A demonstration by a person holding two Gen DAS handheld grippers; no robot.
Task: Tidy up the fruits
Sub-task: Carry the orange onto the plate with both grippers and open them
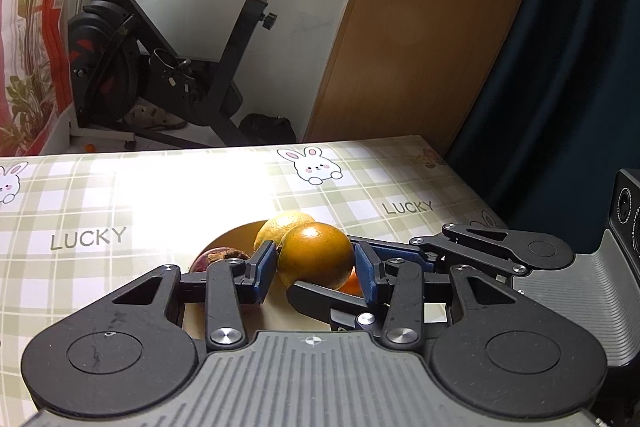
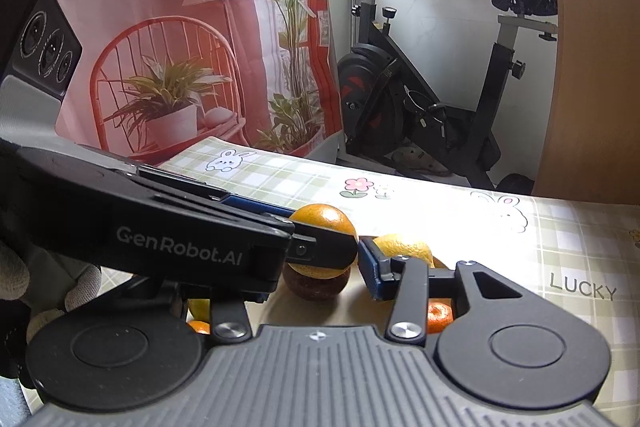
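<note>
**Left tongs grip an orange above the fruit plate**

Left wrist view: the left gripper (image 1: 315,267) is clenched on an orange (image 1: 314,255), its blue pads pressed to either side of the fruit. Just beyond the orange sits a yellow citrus (image 1: 280,225); to the left of the left pad lies a dark reddish fruit (image 1: 218,259). All sit over a pale plate (image 1: 236,233) on the checked tablecloth (image 1: 120,211). The right gripper (image 1: 400,259) reaches in from the right, under the orange.

Right wrist view: the left gripper (image 2: 320,247) crosses in front, holding the orange (image 2: 324,221) over a brown fruit (image 2: 318,287). One blue pad (image 2: 370,269) of the right gripper shows; the other is hidden, so its state cannot be told. A small tangerine (image 2: 440,315) lies below the right finger.
</note>
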